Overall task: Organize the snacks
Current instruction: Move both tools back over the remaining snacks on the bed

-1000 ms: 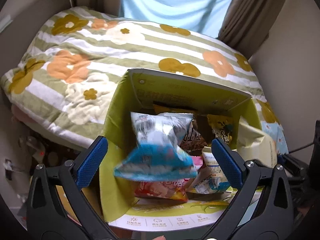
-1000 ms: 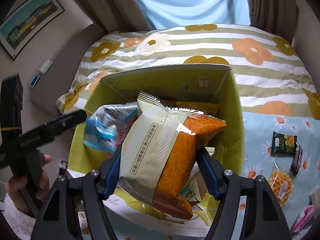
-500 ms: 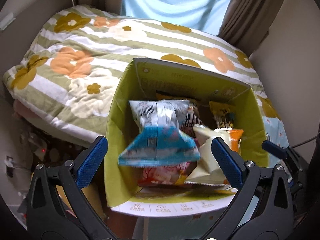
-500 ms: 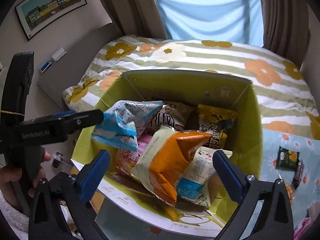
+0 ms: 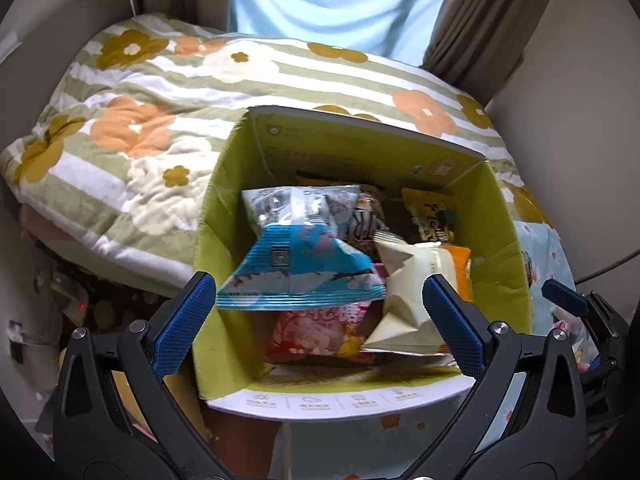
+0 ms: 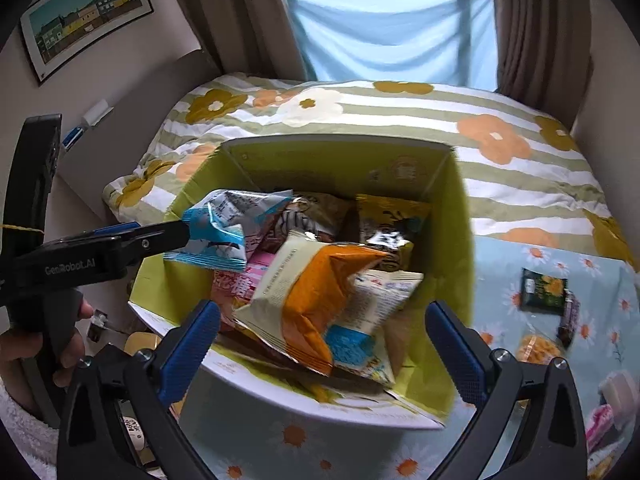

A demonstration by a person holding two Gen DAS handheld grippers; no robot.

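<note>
Cardboard, yellow-green inside, forms the open box (image 6: 460, 240) that takes up the middle of both views, with a flowered quilt (image 6: 400, 120) behind it at twelve o'clock. Judging by the pile inside, the sorting is well along but not finished.

I can count about six packets in the box; more may lie hidden underneath. A blue-and-white packet (image 5: 304, 264) is at ten o'clock in the box. An orange-and-cream bag (image 6: 316, 300) lies on top near the centre. A pink packet (image 5: 320, 328) is partly buried beneath them. A yellow packet (image 6: 392, 216) stands at the far wall, a dark striped one (image 5: 366, 220) is beside it, and a white-and-blue pouch (image 6: 368, 328) sits under the orange bag.

The left gripper (image 5: 316, 320) is spread wide and holds nothing, though the blue packet sits right at its tips and looks blurred, perhaps falling. The right gripper (image 6: 324, 344) is likewise wide open and empty above the near edge of the box.

At three o'clock on the daisy-print cloth (image 6: 500, 320), well apart from the box, at least four loose snacks are left: a dark green sachet (image 6: 542, 290), a small dark bar (image 6: 568, 318), a waffle pack (image 6: 536, 348) and a pink packet at the edge (image 6: 604, 416).
</note>
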